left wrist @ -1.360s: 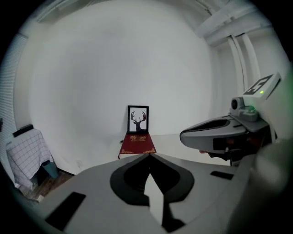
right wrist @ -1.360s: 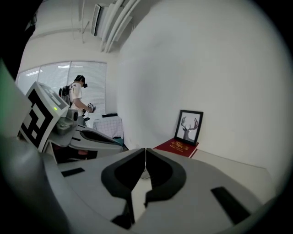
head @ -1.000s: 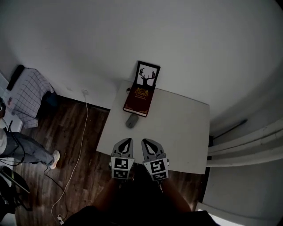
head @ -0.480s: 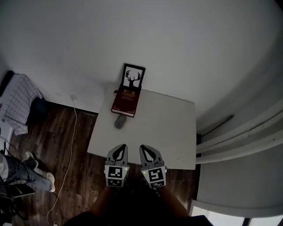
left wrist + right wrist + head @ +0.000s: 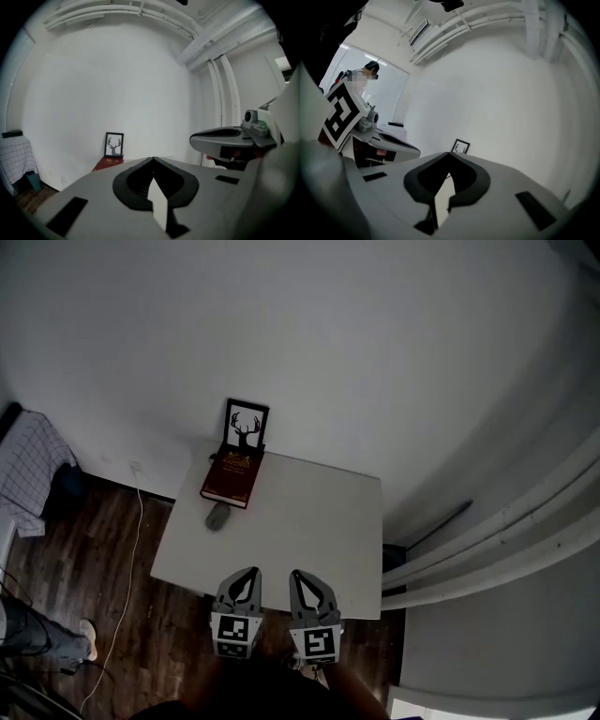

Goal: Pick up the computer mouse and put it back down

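Only the head view catches the computer mouse (image 5: pixel 217 517): small, grey, oval, on the desk (image 5: pixel 319 531). Left gripper (image 5: pixel 247 572), right gripper (image 5: pixel 298 575): pressed together, empty.

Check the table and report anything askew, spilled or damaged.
Nothing stands out. The mouse lies flat on the table near the red book; the framed deer picture stands upright behind it. No spill or damage shows.

The left gripper (image 5: pixel 249 572) and right gripper (image 5: pixel 297 575) are 2 matching light-grey shells that taper to pointed tips, each with a black, finely ribbed teardrop recess. Behind them, the left cube (image 5: pixel 234 634) and right cube (image 5: pixel 316 644) are white with black square markers.
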A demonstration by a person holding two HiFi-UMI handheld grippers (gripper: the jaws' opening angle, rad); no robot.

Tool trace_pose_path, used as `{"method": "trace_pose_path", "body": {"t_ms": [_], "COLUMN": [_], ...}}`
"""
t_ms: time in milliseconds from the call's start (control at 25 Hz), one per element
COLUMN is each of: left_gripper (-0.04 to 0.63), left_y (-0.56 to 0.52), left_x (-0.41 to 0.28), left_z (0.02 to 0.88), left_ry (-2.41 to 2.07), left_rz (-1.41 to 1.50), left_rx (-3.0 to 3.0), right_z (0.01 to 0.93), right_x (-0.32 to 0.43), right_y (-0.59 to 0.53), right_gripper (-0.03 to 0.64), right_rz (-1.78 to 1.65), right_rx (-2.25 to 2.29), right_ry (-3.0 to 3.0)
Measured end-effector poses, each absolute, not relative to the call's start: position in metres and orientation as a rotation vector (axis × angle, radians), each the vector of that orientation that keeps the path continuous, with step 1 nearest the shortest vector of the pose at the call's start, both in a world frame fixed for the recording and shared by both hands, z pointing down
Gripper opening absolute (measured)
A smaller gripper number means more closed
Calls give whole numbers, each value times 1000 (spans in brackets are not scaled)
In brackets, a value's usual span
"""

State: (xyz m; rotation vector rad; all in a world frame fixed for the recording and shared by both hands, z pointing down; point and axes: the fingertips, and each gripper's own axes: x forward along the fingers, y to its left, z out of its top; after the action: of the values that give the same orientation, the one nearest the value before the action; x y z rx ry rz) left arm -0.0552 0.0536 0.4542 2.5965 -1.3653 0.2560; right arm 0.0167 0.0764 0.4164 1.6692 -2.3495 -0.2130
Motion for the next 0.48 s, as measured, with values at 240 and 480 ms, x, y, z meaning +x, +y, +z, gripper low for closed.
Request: {"method": "trace_pose_path", "body": {"t_ms": [240,480], "left_gripper": [2,2], "left_y": [80,93], "left_x": [23,57], "left_z": [441,437], "left_ry": [-1277,-1244], "left_rz": [154,172], "left_rx": [2635,2663], "right_z": [407,395], "right_x": [93,120], "right_y": [111,131], "right_gripper": [20,20], "right_rz": [-188,-164], "right_rx": [1801,1853], "right_ry": [-2322,-2361]}}
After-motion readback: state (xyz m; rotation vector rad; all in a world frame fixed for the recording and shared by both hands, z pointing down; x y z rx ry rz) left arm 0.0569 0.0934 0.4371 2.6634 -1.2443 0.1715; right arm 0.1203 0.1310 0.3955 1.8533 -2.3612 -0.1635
